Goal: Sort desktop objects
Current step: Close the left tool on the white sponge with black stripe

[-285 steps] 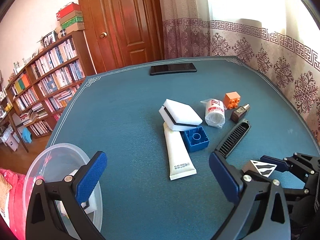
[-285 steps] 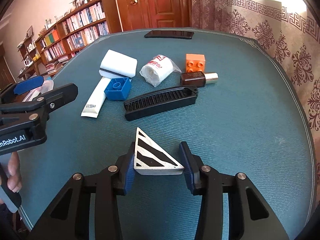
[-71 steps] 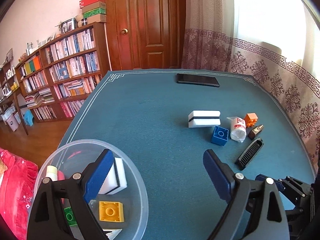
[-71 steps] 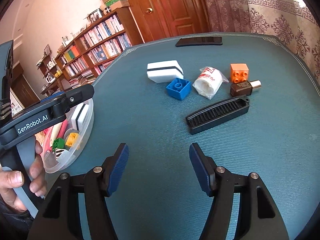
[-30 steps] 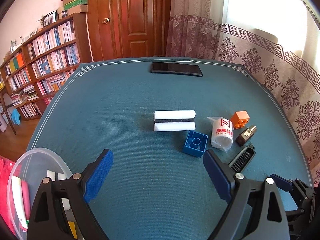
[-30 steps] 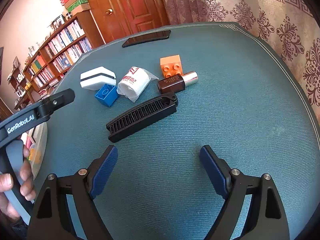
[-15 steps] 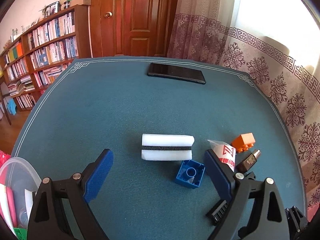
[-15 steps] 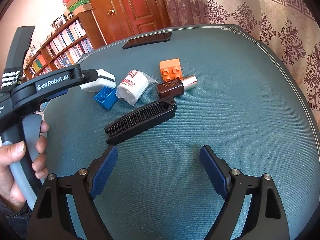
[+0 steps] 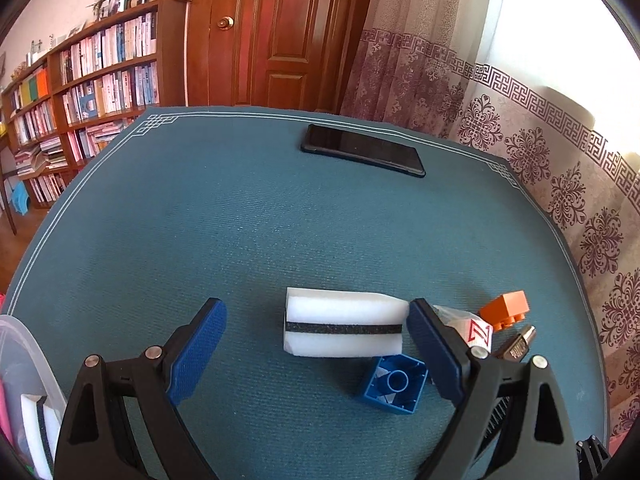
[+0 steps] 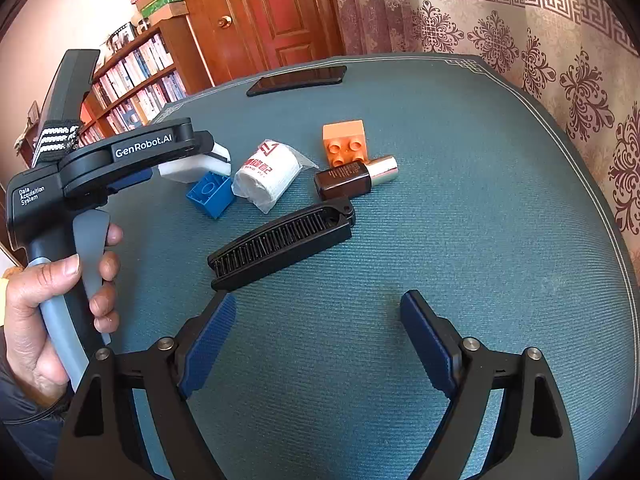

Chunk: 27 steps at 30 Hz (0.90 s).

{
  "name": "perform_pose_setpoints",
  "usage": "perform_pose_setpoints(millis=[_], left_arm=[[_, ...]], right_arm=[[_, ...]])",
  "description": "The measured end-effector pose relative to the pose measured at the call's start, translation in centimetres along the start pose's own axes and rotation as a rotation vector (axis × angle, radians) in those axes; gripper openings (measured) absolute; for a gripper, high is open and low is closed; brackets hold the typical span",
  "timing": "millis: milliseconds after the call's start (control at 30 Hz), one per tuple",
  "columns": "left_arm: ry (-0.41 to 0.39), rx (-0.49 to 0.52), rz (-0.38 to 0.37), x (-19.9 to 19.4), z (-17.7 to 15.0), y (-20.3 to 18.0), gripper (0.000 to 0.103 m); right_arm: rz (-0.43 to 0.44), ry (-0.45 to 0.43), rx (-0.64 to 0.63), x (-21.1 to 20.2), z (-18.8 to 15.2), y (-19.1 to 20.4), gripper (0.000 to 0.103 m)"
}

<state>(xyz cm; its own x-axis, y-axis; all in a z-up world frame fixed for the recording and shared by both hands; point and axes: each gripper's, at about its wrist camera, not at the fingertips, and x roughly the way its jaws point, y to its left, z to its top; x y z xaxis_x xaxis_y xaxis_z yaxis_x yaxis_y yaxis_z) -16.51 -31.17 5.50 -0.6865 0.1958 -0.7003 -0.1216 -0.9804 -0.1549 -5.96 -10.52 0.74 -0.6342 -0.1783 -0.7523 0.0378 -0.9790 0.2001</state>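
Observation:
A white sponge with a black stripe (image 9: 343, 328) lies on the blue-green table, just ahead of my open left gripper (image 9: 316, 354), its right end by the right finger (image 9: 434, 354). Next to it sit a blue brick (image 9: 394, 384), a wrapped white roll (image 10: 268, 174), an orange brick (image 10: 346, 142), a small brown bottle (image 10: 354, 178) and a black comb (image 10: 282, 242). My right gripper (image 10: 318, 338) hangs open and empty, nearer than the comb. In the right wrist view a hand (image 10: 52, 308) holds the left gripper's body (image 10: 120, 160) over the sponge (image 10: 196, 166).
A black phone (image 9: 362, 156) lies at the far edge of the table. A clear plastic bowl (image 9: 24, 404) with sorted items shows at the lower left of the left wrist view. Bookshelves (image 9: 80, 92), a wooden door (image 9: 280, 32) and patterned curtains (image 9: 540, 152) surround the table.
The left gripper has moved forward and lower toward the white sponge, which now lies just off its fingertips. The right gripper has hardly moved; both stay open.

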Motion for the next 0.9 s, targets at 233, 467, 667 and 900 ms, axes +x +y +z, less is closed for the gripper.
perform_pose_setpoints(millis=[233, 467, 667, 900], left_arm=[[0.014, 0.000, -0.044, 0.4, -0.5, 0.2, 0.094], [0.010, 0.013, -0.063, 0.4, -0.7, -0.1, 0.094], [0.005, -0.011, -0.049, 1.0, -0.6, 0.5, 0.094], [-0.020, -0.012, -0.095, 0.7, -0.7, 0.8, 0.074]], right_arm=[[-0.010, 0.009, -0.010, 0.5, 0.4, 0.7, 0.087], [-0.022, 0.018, -0.004, 1.1, 0.4, 1.0, 0.087], [-0.027, 0.018, -0.008, 1.3, 0.4, 1.5, 0.087], [-0.051, 0.011, -0.001, 1.4, 0.8, 1.8, 0.087]])
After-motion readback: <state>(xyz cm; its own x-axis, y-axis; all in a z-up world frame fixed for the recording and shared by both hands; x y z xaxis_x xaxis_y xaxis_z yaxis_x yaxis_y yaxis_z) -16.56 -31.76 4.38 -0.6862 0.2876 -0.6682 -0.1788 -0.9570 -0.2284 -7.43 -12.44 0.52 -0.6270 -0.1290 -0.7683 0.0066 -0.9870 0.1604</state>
